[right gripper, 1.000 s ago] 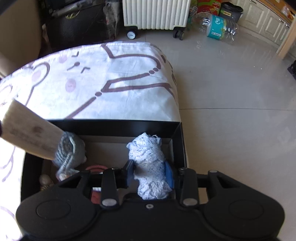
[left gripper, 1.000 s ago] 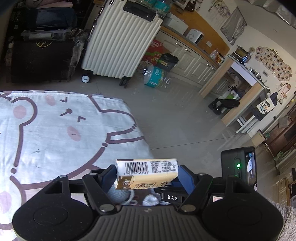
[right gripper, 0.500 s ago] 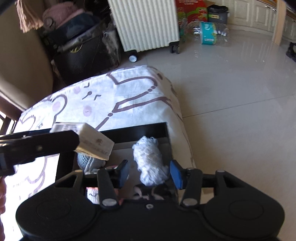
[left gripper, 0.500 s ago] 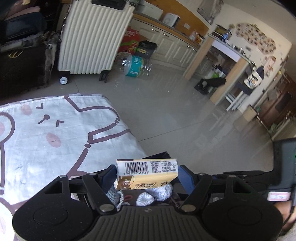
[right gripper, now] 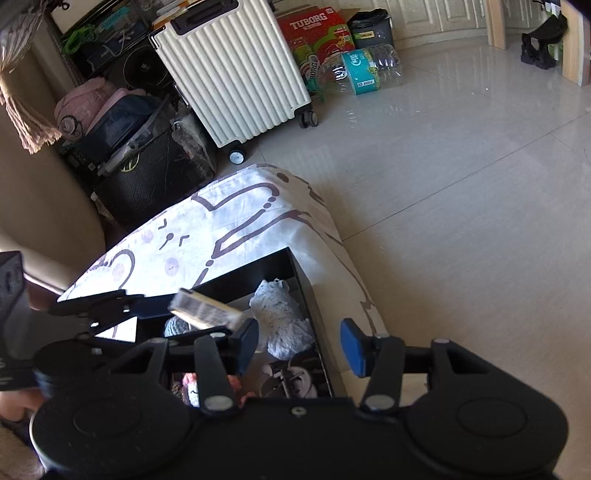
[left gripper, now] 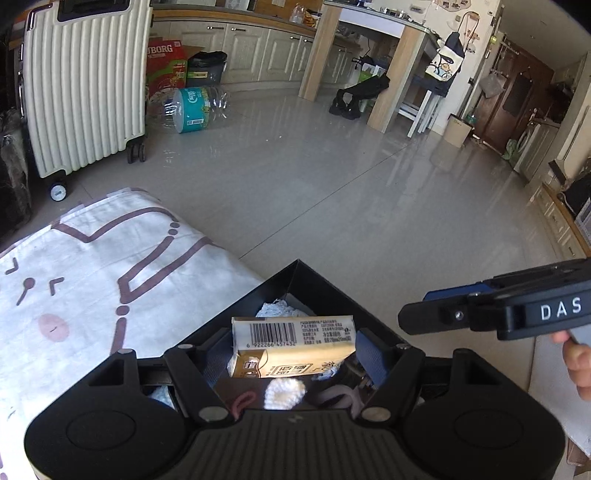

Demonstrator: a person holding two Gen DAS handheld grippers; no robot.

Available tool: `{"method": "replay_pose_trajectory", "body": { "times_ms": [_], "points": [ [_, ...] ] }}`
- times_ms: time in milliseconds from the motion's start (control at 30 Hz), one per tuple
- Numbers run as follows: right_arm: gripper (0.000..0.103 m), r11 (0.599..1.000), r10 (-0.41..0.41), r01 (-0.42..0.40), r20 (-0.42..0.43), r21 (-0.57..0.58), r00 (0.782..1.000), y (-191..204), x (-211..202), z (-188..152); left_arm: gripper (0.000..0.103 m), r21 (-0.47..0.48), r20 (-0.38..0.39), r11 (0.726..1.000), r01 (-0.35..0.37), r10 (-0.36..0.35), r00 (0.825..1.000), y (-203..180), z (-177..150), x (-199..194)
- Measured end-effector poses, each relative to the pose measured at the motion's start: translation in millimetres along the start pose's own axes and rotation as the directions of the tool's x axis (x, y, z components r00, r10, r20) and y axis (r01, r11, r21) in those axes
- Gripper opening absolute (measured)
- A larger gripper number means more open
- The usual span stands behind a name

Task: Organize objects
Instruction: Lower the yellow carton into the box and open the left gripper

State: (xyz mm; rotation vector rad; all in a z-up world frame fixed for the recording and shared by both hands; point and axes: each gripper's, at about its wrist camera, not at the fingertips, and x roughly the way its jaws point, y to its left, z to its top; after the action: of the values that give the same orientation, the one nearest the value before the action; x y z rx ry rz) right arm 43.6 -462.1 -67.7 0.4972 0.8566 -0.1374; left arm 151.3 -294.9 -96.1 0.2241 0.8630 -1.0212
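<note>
In the left wrist view, the left gripper (left gripper: 293, 354) pinches a small drink carton (left gripper: 291, 345) between its two blue pads. The carton lies sideways. It is cream and gold, with a black barcode on top. It hangs just over a black box (left gripper: 317, 282) that sits on the right edge of a white cloth with brown cartoon lines (left gripper: 92, 280). Under the carton are a white knitted ball (left gripper: 284, 393) and a pink loop (left gripper: 243, 402). On the right, the right gripper (left gripper: 432, 314) pokes in from the side, and this view does not show how wide it is. The right wrist view does: the right gripper (right gripper: 299, 345) is spread wide and holds nothing. Between its pads and a bit farther, a white lacy bundle (right gripper: 280, 319) rests inside the black box (right gripper: 306, 291), near the right wall. A grey knitted ball (right gripper: 177, 326) lies to the left of it. The left gripper (right gripper: 192, 314) comes in from the left with the drink carton (right gripper: 205, 308), which looks blurry here. Far behind stand a cream suitcase (right gripper: 236, 70) and a red Tuborg box (right gripper: 317, 33) on the shiny floor.
</note>
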Motion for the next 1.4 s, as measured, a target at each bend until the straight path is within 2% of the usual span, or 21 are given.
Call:
{"method": "replay_pose_trajectory", "body": {
  "times_ms": [133, 333, 400, 533, 700, 833, 1067, 1200, 1300, 1400],
  "points": [
    [0.051, 1.000, -0.001, 0.001, 0.002, 0.008, 1.000, -1, 1, -1, 0.073, -0.007, -0.010, 1.000, 0.022, -0.022, 1.000, 5, -2, 4],
    [0.051, 1.000, 0.007, -0.007, -0.002, 0.010, 1.000, 4, 4, -1, 0.072, 0.003, -0.118, 0.999, 0.043, -0.042, 0.992, 17, -12, 3],
    [0.051, 1.000, 0.013, -0.013, -0.004, 0.003, 1.000, 7, 5, -2, 0.072, 0.005, -0.117, 0.999, 0.046, -0.045, 0.992, 19, -15, 0],
    [0.051, 1.000, 0.021, -0.021, -0.012, -0.017, 1.000, 18, 9, -1, 0.075, -0.006, -0.086, 1.000, -0.003, 0.002, 0.996, 18, -12, -8],
    [0.051, 0.999, 0.046, -0.047, -0.013, -0.008, 0.999, 28, 11, 2, 0.086, -0.024, -0.053, 1.000, -0.016, 0.014, 0.999, 22, -10, -22],
    [0.050, 0.999, 0.047, -0.047, -0.020, 0.005, 0.999, 33, 15, 3, 0.087, -0.074, -0.027, 0.997, -0.040, 0.038, 0.999, 30, -10, -34],
    [0.035, 0.996, 0.035, -0.033, -0.027, 0.080, 0.999, 41, 34, 9, 0.086, -0.171, 0.006, 0.982, -0.083, 0.085, 0.996, 44, -15, -55],
    [0.033, 0.995, 0.039, -0.035, -0.045, 0.090, 0.998, 50, 54, 13, 0.086, -0.170, -0.031, 0.980, -0.105, 0.101, 0.994, 45, -18, -58],
    [0.033, 0.996, 0.001, 0.007, -0.088, 0.084, 0.996, 53, 73, 11, 0.085, -0.131, -0.080, 0.982, -0.139, 0.130, 0.988, 42, -24, -54],
    [0.033, 0.994, -0.006, 0.021, -0.133, 0.110, 0.991, 51, 86, 4, 0.085, -0.122, -0.095, 0.978, -0.172, 0.161, 0.982, 42, -26, -50]
  ]
}}
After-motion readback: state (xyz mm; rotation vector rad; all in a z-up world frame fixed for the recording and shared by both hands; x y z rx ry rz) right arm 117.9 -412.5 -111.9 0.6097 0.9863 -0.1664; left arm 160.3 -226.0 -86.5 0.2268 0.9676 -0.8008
